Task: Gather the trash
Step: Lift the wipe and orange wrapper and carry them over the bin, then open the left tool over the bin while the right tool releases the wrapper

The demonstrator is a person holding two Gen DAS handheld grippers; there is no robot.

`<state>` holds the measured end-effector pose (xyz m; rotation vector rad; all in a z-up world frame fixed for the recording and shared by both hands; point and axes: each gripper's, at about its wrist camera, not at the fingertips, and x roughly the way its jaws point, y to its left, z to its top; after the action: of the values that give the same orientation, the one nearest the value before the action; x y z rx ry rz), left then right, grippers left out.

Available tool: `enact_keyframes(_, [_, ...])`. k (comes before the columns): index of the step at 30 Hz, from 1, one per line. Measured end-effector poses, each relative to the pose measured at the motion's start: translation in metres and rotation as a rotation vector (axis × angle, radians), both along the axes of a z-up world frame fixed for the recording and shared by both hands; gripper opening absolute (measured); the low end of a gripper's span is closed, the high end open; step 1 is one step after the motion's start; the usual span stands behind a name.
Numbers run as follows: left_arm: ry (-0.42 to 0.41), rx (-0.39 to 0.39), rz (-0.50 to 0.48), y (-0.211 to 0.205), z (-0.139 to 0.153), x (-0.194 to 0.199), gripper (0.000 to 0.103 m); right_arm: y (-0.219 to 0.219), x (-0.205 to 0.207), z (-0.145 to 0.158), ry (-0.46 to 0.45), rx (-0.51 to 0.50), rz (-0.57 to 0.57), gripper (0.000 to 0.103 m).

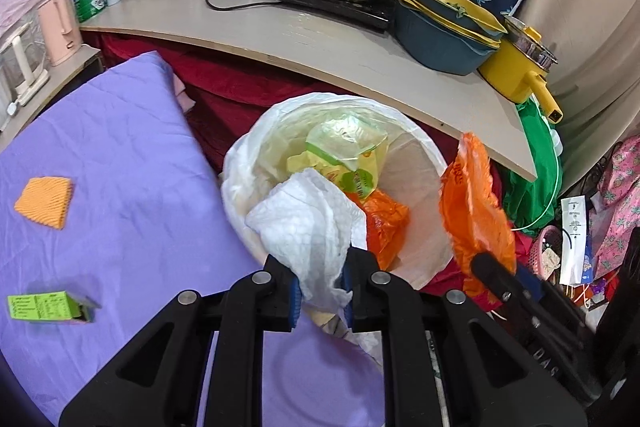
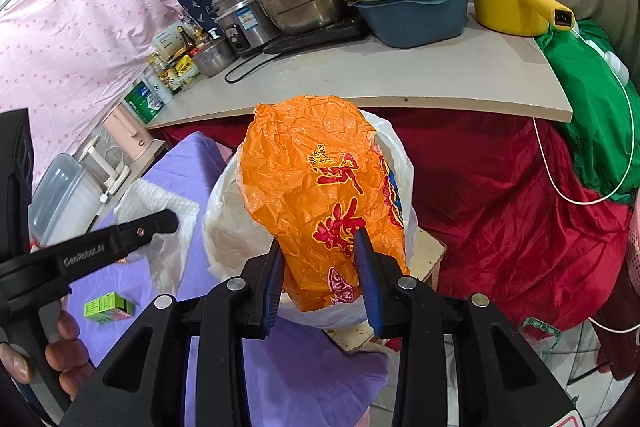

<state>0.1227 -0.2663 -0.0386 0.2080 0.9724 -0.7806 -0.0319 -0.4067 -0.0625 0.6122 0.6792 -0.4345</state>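
Note:
A bin lined with a white bag point(image 1: 256, 155) stands beside the purple-covered bed and holds green and orange wrappers. My left gripper point(image 1: 320, 275) is shut on a crumpled white paper towel point(image 1: 308, 223), held over the bin's near rim. My right gripper point(image 2: 318, 247) is shut on a crumpled orange plastic bag point(image 2: 312, 183) with red print, held above the lined bin point(image 2: 224, 227). The same orange bag point(image 1: 472, 203) shows at the bin's right edge in the left wrist view. A small green box point(image 1: 44, 307) and an orange ridged piece point(image 1: 44, 201) lie on the purple sheet point(image 1: 120, 163).
A shelf board point(image 1: 320, 43) just behind the bin carries steel pots, stacked blue-and-yellow basins point(image 1: 444, 31), a yellow pot point(image 1: 516, 67) and bottles. Red cloth point(image 2: 500, 195) hangs under it. A person's hand point(image 2: 60, 355) grips the left tool. Clutter and a green bag lie at the right.

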Motion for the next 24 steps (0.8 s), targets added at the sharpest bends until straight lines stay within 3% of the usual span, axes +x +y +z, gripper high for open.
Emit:
enact_keyframes(3, [0.025, -0.005, -0.006, -0.012, -0.007, 0.009, 0.018, -0.004, 0.004, -0.006, 0.008, 0.011, -0.006, 0.033])
enact_keyframes(10, [0.015, -0.012, 0.040, -0.018, -0.012, 0.020, 0.058, -0.006, 0.015, -0.010, 0.015, 0.018, 0.001, 0.033])
enact_keyframes(24, [0.014, -0.041, 0.144, 0.029, -0.007, 0.037, 0.064, 0.005, 0.050, -0.018, 0.010, 0.030, 0.041, 0.047])
